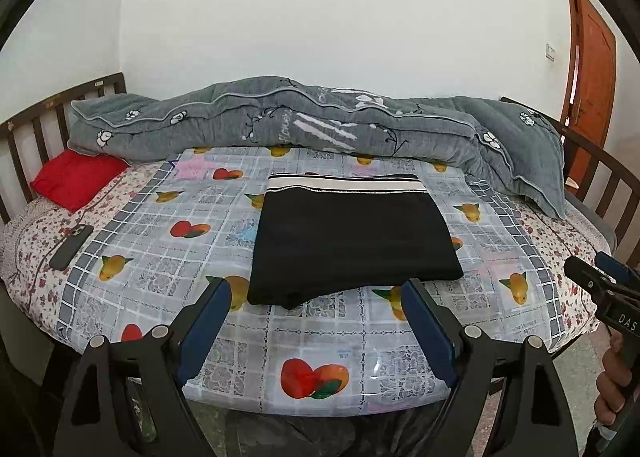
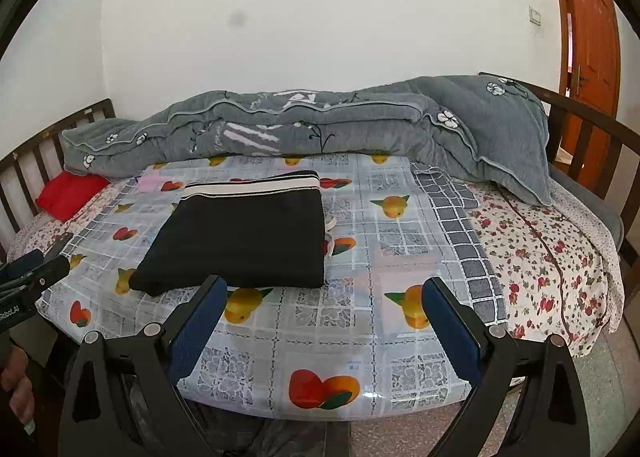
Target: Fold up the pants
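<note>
The black pants (image 1: 352,241) lie folded into a flat rectangle on the fruit-print plastic sheet (image 1: 312,337), with the white-striped waistband at the far edge. They also show in the right wrist view (image 2: 244,237). My left gripper (image 1: 316,289) is open and empty, held above the near edge of the bed just short of the pants. My right gripper (image 2: 324,285) is open and empty, to the right of the pants' near edge. The right gripper also shows at the right edge of the left wrist view (image 1: 600,277).
A grey quilt (image 1: 312,121) is bunched along the far side of the bed. A red pillow (image 1: 76,177) and a dark phone (image 1: 72,245) lie at the left. Wooden bed rails (image 2: 592,129) stand at both ends. An orange door (image 2: 588,29) is at the far right.
</note>
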`<act>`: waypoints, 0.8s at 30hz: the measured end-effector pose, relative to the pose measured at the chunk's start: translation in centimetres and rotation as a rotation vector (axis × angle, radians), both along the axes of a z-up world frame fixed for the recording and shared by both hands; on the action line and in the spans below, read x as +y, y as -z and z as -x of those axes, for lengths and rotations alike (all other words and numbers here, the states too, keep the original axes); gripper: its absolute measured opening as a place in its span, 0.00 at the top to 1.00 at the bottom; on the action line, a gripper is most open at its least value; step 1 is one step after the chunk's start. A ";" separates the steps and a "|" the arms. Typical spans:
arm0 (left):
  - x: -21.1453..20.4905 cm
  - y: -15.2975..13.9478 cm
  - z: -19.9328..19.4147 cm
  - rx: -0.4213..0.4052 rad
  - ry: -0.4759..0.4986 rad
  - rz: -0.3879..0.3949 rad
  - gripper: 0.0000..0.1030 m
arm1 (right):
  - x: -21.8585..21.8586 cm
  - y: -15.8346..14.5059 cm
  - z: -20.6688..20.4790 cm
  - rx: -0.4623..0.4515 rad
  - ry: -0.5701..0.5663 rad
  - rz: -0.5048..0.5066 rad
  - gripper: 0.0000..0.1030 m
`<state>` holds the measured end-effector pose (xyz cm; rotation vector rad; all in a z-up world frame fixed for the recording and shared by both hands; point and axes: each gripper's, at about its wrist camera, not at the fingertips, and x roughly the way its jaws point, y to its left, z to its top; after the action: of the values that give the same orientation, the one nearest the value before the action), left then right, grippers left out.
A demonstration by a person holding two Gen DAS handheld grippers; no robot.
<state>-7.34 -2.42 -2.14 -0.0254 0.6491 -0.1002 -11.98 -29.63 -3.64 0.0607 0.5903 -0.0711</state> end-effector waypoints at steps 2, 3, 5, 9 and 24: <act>-0.1 -0.1 0.2 -0.010 0.001 -0.011 0.16 | 0.0 0.1 0.1 0.002 0.001 0.001 0.06; -0.2 -0.2 0.2 -0.012 0.000 -0.011 0.16 | 0.0 0.1 0.2 0.001 0.002 0.002 0.06; -0.2 -0.2 0.3 -0.013 -0.001 -0.011 0.16 | 0.0 0.1 0.3 0.002 0.002 0.003 0.06; -0.1 -0.3 0.4 -0.016 -0.001 -0.012 0.16 | 0.1 0.0 0.5 -0.003 0.002 0.002 0.06; 0.5 -0.6 1.0 -0.025 -0.012 -0.002 0.16 | 0.1 -0.6 1.2 -0.015 0.009 0.013 0.06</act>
<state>-8.30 -1.95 -1.56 -0.0263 0.6235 -0.0880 -13.16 -29.52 -3.07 0.0509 0.5745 -0.0835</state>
